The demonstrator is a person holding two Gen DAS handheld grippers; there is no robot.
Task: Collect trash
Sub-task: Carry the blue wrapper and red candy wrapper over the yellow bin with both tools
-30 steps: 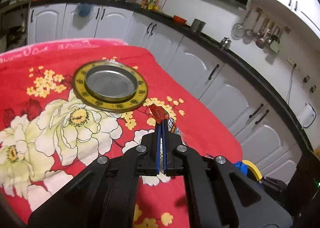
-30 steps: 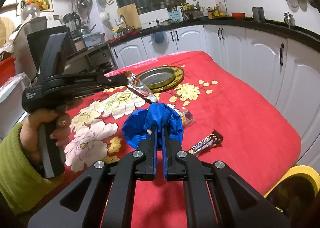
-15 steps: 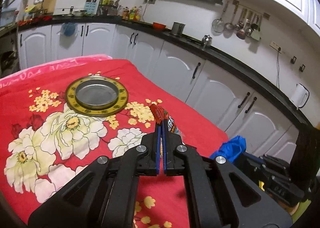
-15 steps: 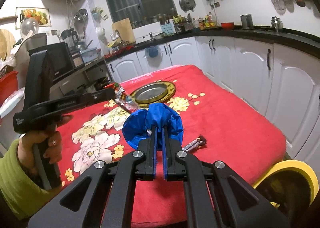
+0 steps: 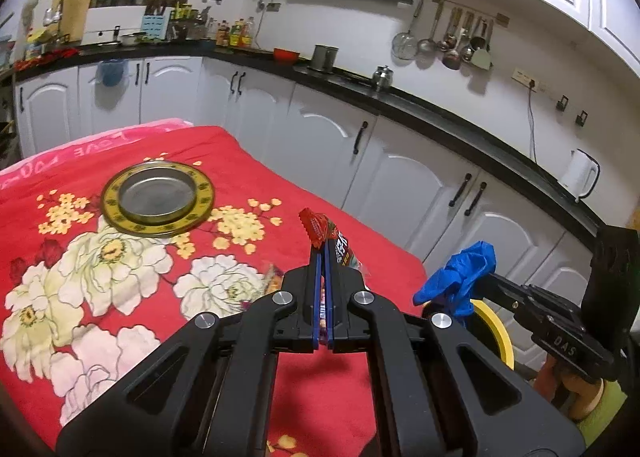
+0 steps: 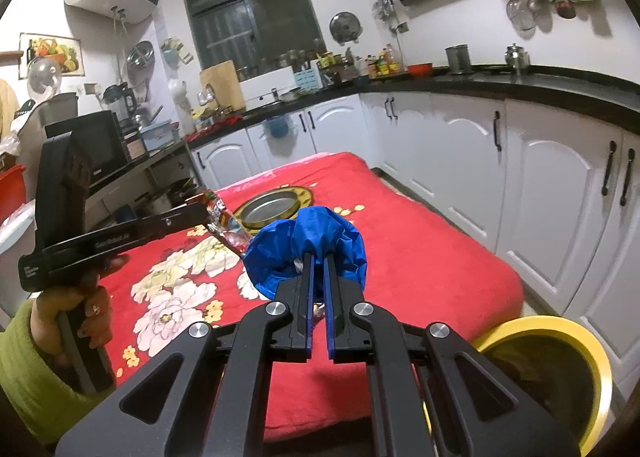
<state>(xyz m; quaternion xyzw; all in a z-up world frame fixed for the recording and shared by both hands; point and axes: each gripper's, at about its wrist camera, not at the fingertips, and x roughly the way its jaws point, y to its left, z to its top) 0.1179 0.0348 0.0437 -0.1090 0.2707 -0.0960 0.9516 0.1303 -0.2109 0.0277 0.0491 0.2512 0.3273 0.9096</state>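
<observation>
My left gripper (image 5: 322,244) is shut on a red snack wrapper (image 5: 320,227), held in the air above the red flowered table cover (image 5: 132,337). The same wrapper (image 6: 224,223) shows at that gripper's tip in the right wrist view. A crumpled blue plastic bag (image 6: 306,243) is pinched in my right gripper (image 6: 318,257), which is shut on it. That bag (image 5: 460,281) hangs to the right in the left wrist view, just above the yellow-rimmed bin (image 5: 494,331). The bin (image 6: 560,373) stands on the floor off the table's near right corner.
A round metal plate with a gold rim (image 5: 158,199) lies on the far part of the table. A small snack packet (image 5: 272,279) lies on the cover just left of my left fingers. White cabinets (image 6: 540,193) line the right side. A hand in a green sleeve (image 6: 40,369) holds the left gripper.
Both grippers rose and moved back from the table toward its near right corner, carrying the wrapper and the blue bag. The yellow bin has come closer in both views.
</observation>
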